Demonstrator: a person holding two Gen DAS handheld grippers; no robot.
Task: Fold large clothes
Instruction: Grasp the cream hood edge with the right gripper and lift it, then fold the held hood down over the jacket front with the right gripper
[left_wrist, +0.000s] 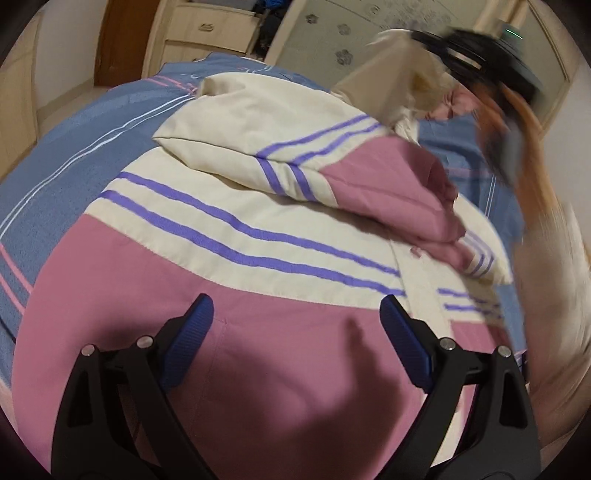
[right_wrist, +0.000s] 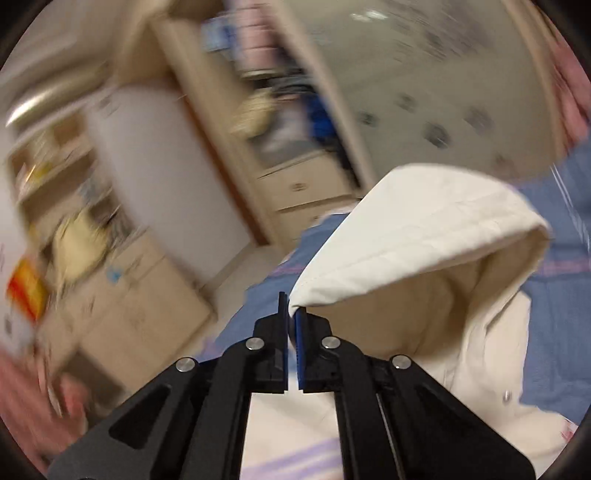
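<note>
Right gripper (right_wrist: 292, 317): you pinch the hood (right_wrist: 424, 221) rim to lift it.
Left gripper (left_wrist: 297, 314): spread, empty, over the jacket (left_wrist: 229, 236), 6 o'clock.

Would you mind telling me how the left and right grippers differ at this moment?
The left gripper is open, its fingers spread wide apart, while the right gripper is shut. The left holds nothing and hovers over the pink part of the jacket; the right pinches the edge of the cream hood. The left view is sharp, the right view blurred. Both have black frames with blue finger pads.
</note>
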